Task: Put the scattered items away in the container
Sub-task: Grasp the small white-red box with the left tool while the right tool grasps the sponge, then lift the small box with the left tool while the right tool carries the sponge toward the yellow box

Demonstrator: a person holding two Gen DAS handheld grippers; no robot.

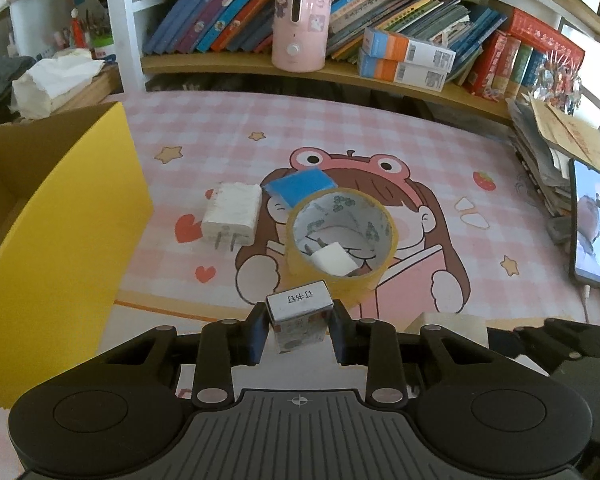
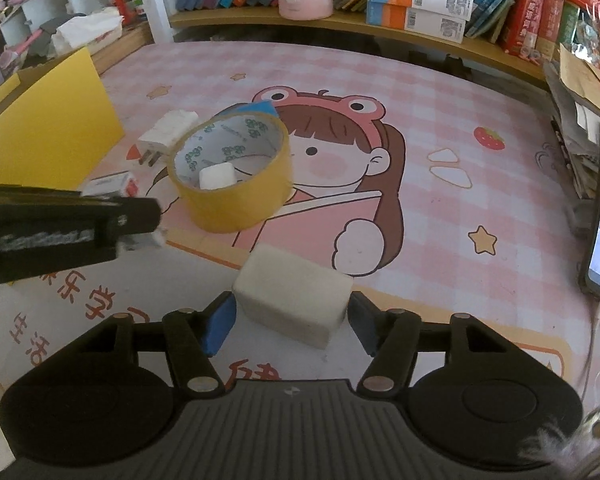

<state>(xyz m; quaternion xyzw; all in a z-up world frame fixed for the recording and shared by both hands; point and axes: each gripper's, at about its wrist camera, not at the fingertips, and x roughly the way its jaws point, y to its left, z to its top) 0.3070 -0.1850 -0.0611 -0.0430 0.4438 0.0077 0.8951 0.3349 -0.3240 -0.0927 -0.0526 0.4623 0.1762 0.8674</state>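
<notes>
Staple box point(image 1: 299, 314): nearest cam, clamped betw pads of left gripper point(image 1: 299, 334), held above mat point(image 1: 380, 140). Judged light, stiff card, crushable; grip on side faces, looks sound.

White block point(image 2: 294, 300): on mat, betw fingers of right gripper point(image 2: 292, 322); jaws apart, pads just beside its ends, contact unclear. Prob light, slightly soft.

Tape roll point(image 1: 340, 236): small white cube point(image 1: 334, 260) inside ring. Charger plug point(image 1: 232, 216), blue pad point(image 1: 300, 186) beside.

Yellow carton point(image 1: 60, 220): left, open top, contents not visible.

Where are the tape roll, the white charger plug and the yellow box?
tape roll point(image 1: 342, 236), left wrist view, on its yellow outer band.
white charger plug point(image 1: 232, 218), left wrist view, on its top face.
yellow box point(image 1: 72, 236), left wrist view, on its outer side wall.
</notes>
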